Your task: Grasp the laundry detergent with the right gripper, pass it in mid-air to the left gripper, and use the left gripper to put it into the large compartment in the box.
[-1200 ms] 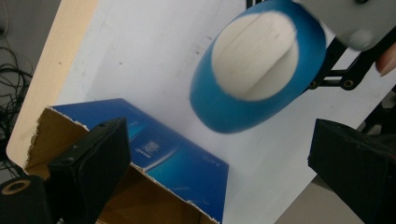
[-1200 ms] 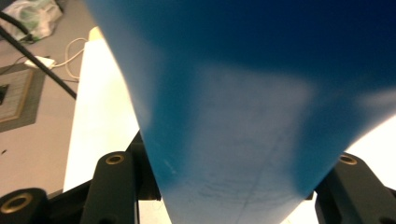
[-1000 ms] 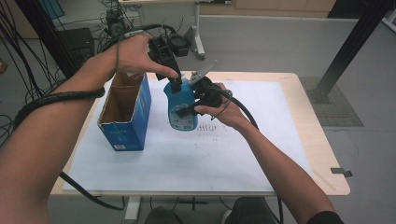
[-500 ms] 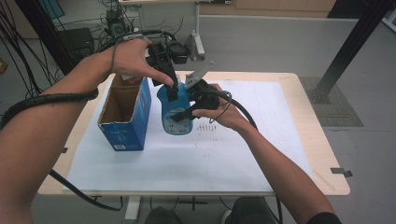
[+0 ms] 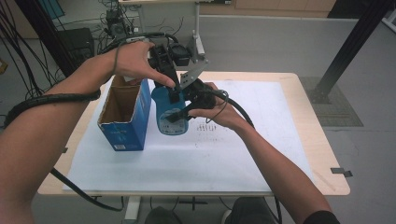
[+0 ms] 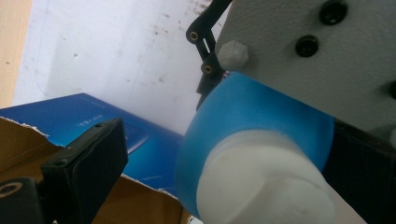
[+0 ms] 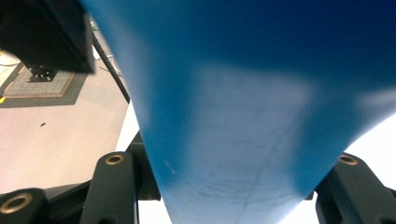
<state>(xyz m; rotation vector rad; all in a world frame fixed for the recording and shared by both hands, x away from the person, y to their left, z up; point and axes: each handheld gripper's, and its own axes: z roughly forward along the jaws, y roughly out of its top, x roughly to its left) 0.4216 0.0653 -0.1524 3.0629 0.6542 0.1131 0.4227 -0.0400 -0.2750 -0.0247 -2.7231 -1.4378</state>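
The blue bottle (image 5: 169,112), upright on the table (image 5: 289,140) beside the open box (image 5: 125,112), looks smooth, rigid plastic, so the right gripper (image 5: 180,112) clamps its body while the left gripper (image 5: 173,91) straddles the white cap (image 6: 261,182), grip unclear.

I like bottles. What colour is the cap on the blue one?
White. The cap on the blue bottle shows best in the left gripper view.
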